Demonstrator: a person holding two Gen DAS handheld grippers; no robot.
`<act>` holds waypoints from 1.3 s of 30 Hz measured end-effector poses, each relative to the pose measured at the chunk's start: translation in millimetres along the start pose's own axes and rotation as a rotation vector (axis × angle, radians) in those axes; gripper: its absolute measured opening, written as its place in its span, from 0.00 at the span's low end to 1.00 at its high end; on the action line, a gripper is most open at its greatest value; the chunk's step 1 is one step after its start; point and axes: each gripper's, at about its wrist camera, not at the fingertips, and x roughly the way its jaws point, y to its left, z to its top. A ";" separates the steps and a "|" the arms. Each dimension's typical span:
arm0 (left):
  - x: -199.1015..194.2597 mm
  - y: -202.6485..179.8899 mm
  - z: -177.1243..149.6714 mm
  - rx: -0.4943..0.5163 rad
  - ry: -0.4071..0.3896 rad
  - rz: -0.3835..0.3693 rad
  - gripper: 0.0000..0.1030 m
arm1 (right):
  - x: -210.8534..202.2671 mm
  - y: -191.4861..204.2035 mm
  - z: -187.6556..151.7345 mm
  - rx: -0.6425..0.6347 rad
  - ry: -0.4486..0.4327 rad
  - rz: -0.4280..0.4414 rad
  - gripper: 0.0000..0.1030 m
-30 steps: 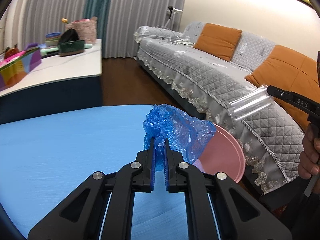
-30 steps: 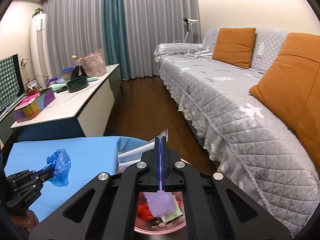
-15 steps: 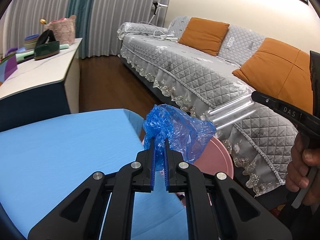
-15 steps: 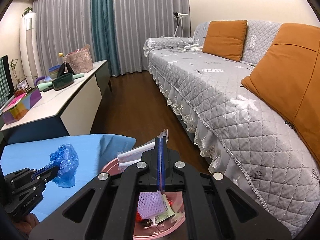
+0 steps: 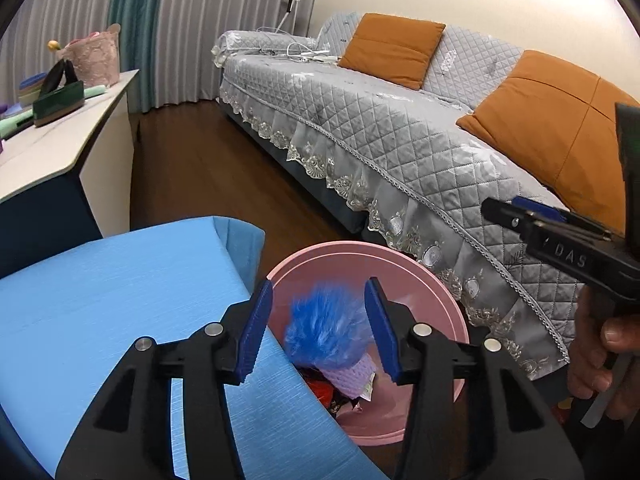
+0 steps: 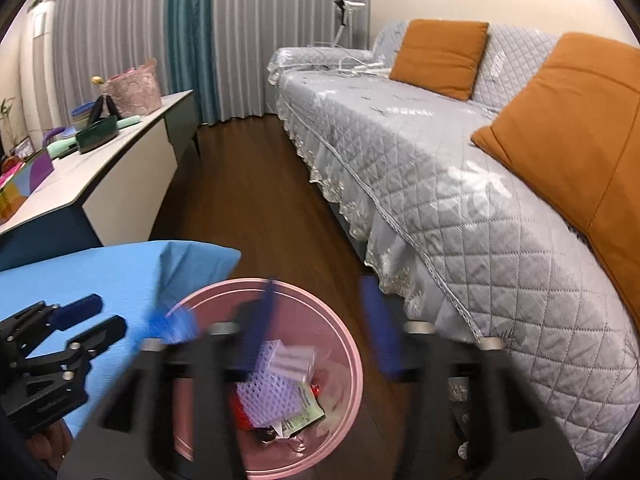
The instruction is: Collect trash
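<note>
Both tongs, left (image 5: 318, 326) and right (image 6: 320, 330), just spread; blue bag (image 5: 328, 326) and clear wrapper (image 6: 294, 362) dropping into bin (image 5: 448, 300). Table (image 5: 100, 280) looks bare.

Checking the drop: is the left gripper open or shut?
Open: the left gripper has just opened, and the blue bag falls blurred between its parted pads.

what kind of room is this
Most likely a home living room: a long sofa with a quilted grey cover and orange cushions, floor-length curtains, and a low sideboard along the wood floor.
</note>
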 end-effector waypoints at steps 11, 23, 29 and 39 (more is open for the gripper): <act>-54.2 4.0 7.3 -0.001 -0.060 0.060 0.75 | -19.0 2.9 5.9 0.029 -0.037 0.023 0.88; -168.5 25.8 -10.0 -0.051 -0.111 0.129 0.92 | -88.8 37.7 -0.9 0.005 -0.105 0.135 0.95; -213.4 34.9 -42.8 -0.078 -0.106 0.135 0.92 | -128.2 68.0 -31.7 -0.004 -0.112 0.190 0.95; -259.1 44.1 -119.7 -0.180 -0.088 0.244 0.92 | -194.2 113.2 -91.1 -0.064 -0.125 0.222 0.95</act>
